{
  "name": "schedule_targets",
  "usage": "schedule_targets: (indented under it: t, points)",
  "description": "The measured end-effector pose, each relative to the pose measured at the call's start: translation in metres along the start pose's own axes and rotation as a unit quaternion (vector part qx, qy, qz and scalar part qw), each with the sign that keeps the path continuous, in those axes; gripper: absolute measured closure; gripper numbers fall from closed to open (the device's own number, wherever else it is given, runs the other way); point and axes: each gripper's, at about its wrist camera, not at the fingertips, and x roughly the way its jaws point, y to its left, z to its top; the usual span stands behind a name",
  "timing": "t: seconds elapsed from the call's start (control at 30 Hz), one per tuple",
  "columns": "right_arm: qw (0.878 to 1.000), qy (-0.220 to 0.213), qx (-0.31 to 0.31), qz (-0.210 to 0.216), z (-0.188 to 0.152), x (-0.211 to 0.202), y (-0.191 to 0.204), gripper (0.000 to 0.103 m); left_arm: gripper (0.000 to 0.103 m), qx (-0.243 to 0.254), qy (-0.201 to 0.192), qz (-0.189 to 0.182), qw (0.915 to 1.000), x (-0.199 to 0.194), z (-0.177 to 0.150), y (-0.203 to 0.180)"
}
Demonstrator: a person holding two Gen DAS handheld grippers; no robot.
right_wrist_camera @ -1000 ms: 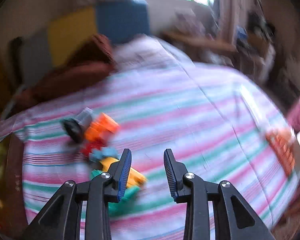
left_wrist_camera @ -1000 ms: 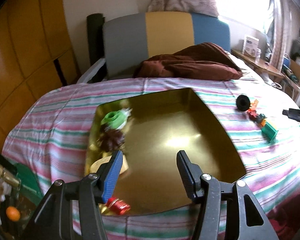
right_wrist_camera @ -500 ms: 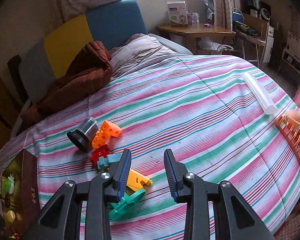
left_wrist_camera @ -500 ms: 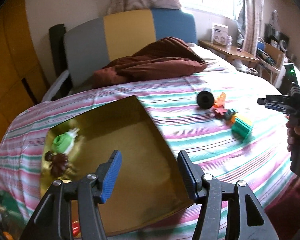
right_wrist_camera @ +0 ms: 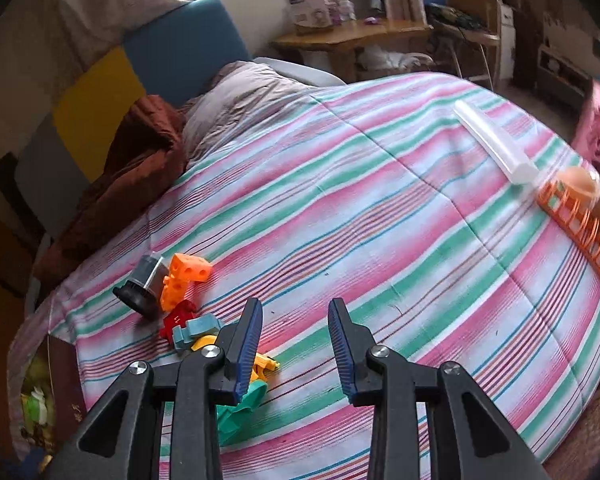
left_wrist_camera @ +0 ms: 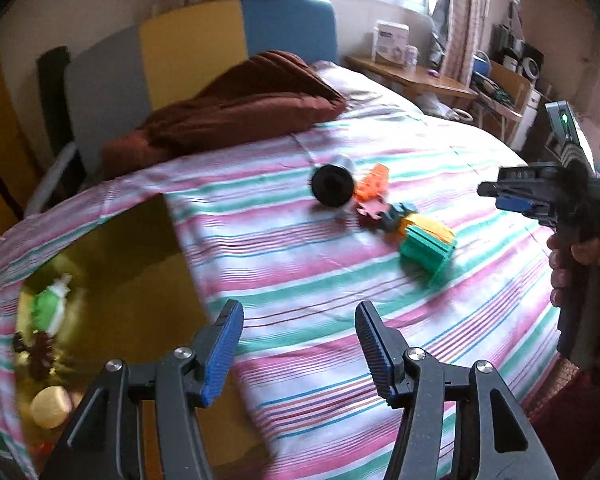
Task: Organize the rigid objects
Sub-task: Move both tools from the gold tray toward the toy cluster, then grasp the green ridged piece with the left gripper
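Observation:
A cluster of toys lies on the striped bedspread: a black-capped cylinder (left_wrist_camera: 332, 184) (right_wrist_camera: 142, 282), an orange block (left_wrist_camera: 374, 182) (right_wrist_camera: 184, 276), a red piece (right_wrist_camera: 178, 316), a blue-grey piece (right_wrist_camera: 196, 328), a yellow piece (right_wrist_camera: 262, 364) and a green piece (left_wrist_camera: 428, 246) (right_wrist_camera: 240, 404). A gold box (left_wrist_camera: 112, 280) at the left holds a green toy (left_wrist_camera: 52, 308) and other small items. My left gripper (left_wrist_camera: 298, 344) is open and empty, over the bedspread beside the box. My right gripper (right_wrist_camera: 294, 344) is open and empty, just right of the toys; it also shows in the left wrist view (left_wrist_camera: 540, 200).
A brown blanket (left_wrist_camera: 236, 108) lies at the bed's head, before a grey, yellow and blue headboard (left_wrist_camera: 188, 44). A white tube (right_wrist_camera: 496, 144) and an orange rack (right_wrist_camera: 576, 216) with an egg lie at the bed's right edge. A wooden side table (right_wrist_camera: 352, 36) stands beyond.
My left gripper has swung right, from over the gold box to the bedspread toward the toys. My right gripper has stayed near the toys, shifting slightly.

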Motion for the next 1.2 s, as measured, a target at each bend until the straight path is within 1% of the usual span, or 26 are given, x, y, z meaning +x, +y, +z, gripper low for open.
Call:
schedule_targets:
  t: [0.17, 0.27, 0.37, 0.43, 0.57, 0.67, 0.77, 0.87, 0.97, 1.07, 1.1, 1.13, 1.17, 1.2]
  points:
    - [0.999, 0.017, 0.037, 0.019, 0.003, 0.004, -0.012, 0.069, 0.044, 0.023, 0.013, -0.029, 0.9992, 0.020, 0.006, -0.027]
    - [0.998, 0.026, 0.046, 0.027, 0.002, 0.007, -0.014, 0.069, 0.044, 0.025, 0.031, -0.055, 0.9977, 0.033, 0.010, -0.039]
    - [0.998, 0.026, 0.046, 0.031, 0.003, 0.006, -0.013, 0.069, 0.039, 0.025, 0.044, -0.083, 0.9953, 0.045, 0.015, -0.054]
    - [0.998, 0.026, 0.046, 0.034, 0.003, 0.006, -0.013, 0.069, 0.039, 0.008, 0.059, -0.108, 0.9924, 0.056, 0.018, -0.060]
    - [0.998, 0.028, 0.046, 0.040, 0.003, 0.005, -0.013, 0.069, 0.040, -0.039, 0.081, -0.142, 0.9859, 0.076, 0.027, -0.067]
    - [0.998, 0.029, 0.045, 0.045, 0.003, 0.005, -0.013, 0.069, 0.040, -0.090, 0.090, -0.171, 0.9771, 0.086, 0.035, -0.068]
    - [0.997, 0.028, 0.048, 0.049, 0.004, 0.003, -0.013, 0.069, 0.040, -0.123, 0.098, -0.175, 0.9720, 0.099, 0.044, -0.071]
    - [0.997, 0.026, 0.053, 0.052, 0.004, 0.002, -0.015, 0.069, 0.040, -0.152, 0.117, -0.174, 0.9659, 0.115, 0.050, -0.074]
    - [0.997, 0.028, 0.054, 0.054, 0.004, 0.003, -0.015, 0.069, 0.040, -0.169, 0.127, -0.161, 0.9640, 0.133, 0.057, -0.078]
    - [0.997, 0.030, 0.051, 0.055, 0.005, 0.003, -0.014, 0.069, 0.041, -0.163, 0.145, -0.151, 0.9642, 0.151, 0.060, -0.086]
    - [0.997, 0.031, 0.050, 0.054, 0.005, 0.004, -0.014, 0.069, 0.041, -0.158, 0.146, -0.147, 0.9655, 0.153, 0.060, -0.088]
    - [0.997, 0.031, 0.049, 0.054, 0.005, 0.004, -0.014, 0.069, 0.048, -0.145, 0.137, -0.143, 0.9694, 0.151, 0.060, -0.091]
    - [0.997, 0.032, 0.048, 0.054, 0.005, 0.005, -0.014, 0.069, 0.056, -0.129, 0.132, -0.146, 0.9721, 0.150, 0.060, -0.095]
    - [0.997, 0.033, 0.048, 0.054, 0.005, 0.005, -0.014, 0.069, 0.057, -0.118, 0.131, -0.154, 0.9723, 0.151, 0.059, -0.096]
